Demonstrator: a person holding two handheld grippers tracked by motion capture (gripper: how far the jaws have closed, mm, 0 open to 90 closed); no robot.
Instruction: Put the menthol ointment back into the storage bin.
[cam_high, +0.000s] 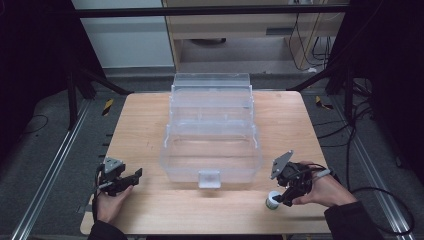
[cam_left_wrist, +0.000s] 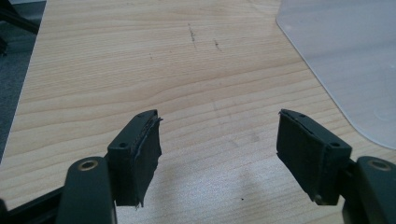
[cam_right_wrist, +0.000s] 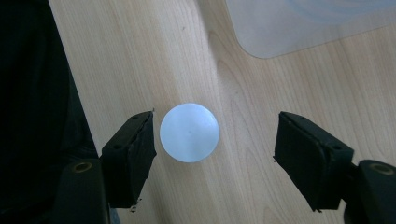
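Observation:
A small round container with a white lid (cam_right_wrist: 189, 132) stands upright on the wooden table (cam_high: 150, 125), near the front edge at the right (cam_high: 272, 201). My right gripper (cam_right_wrist: 215, 154) points down over it, open, with the lid between the jaws and closer to the left one. The jaws do not touch it. My left gripper (cam_left_wrist: 219, 154) is open above bare wood at the front left (cam_high: 131, 176), nothing between its fingers. A clear plastic tiered organiser box (cam_high: 212, 132) stands open at the table's middle; its corner shows in the left gripper view (cam_left_wrist: 345, 60) and in the right gripper view (cam_right_wrist: 299, 23).
The box has a latch tab (cam_high: 209, 178) facing the front edge. Bare wood lies between the box and both grippers. Dark frame legs, metal rails and cables (cam_high: 350, 130) surround the table on the floor.

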